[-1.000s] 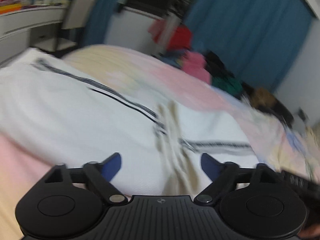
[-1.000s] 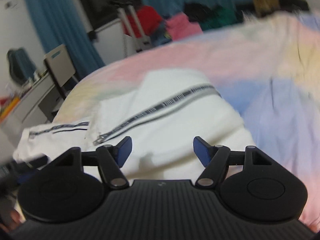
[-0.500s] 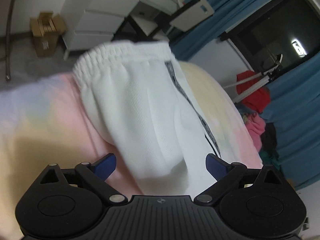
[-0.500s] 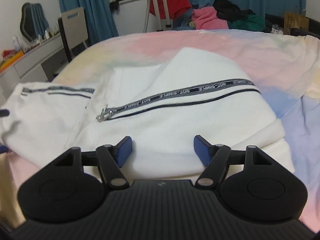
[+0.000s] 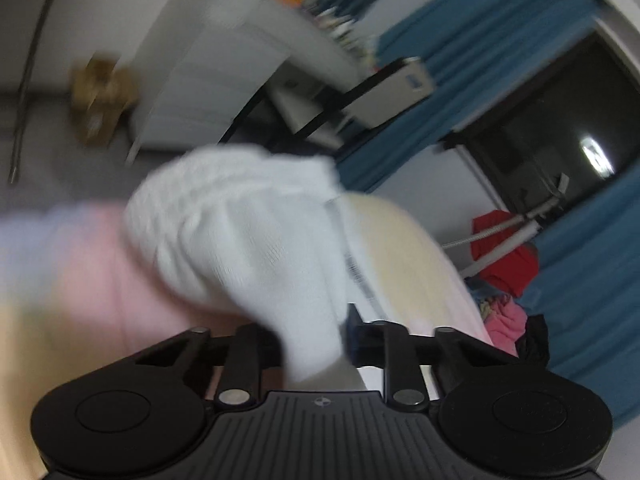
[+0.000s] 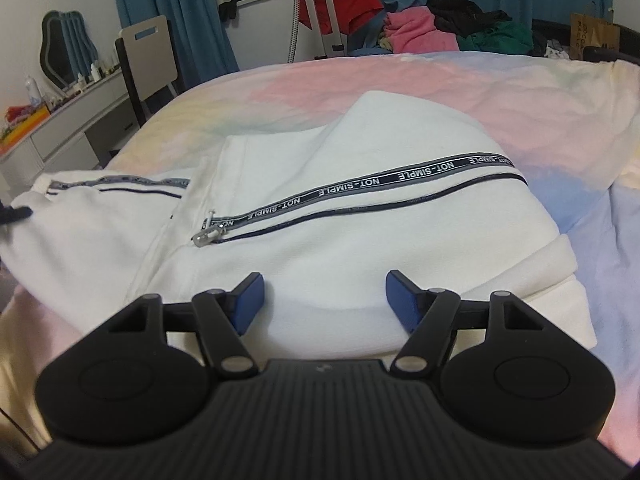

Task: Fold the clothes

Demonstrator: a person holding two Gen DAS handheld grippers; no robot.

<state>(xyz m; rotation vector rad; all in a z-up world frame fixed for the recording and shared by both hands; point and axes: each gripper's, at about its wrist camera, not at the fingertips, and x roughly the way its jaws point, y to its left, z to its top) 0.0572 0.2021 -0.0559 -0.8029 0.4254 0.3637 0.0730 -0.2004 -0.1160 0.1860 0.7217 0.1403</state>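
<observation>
The left claw (image 5: 312, 344) is clamped on the white garment's (image 6: 340, 232) cuffed end; the right claw (image 6: 322, 300) gapes wide just over its folded body on the bed (image 6: 400, 80). Carry the end toward three o'clock — keep edges aligned.

So half a second back the left gripper (image 5: 312, 340) had its blue pads spread wide on either side of the white sleeve (image 5: 248, 240). Now they've pinched right in on the fabric, and the cloth bunches up between them and hides the left pad. The cuff end looks more scrunched and lifted than it did, though that view's pretty smeared with motion blur. Over on the right, the gripper (image 6: 324, 300) has eased a touch closer over the white zip jacket (image 6: 360, 220), pads just as wide apart. A second ago that whole view was tilted and blurry; now it's level and sharp.
</observation>
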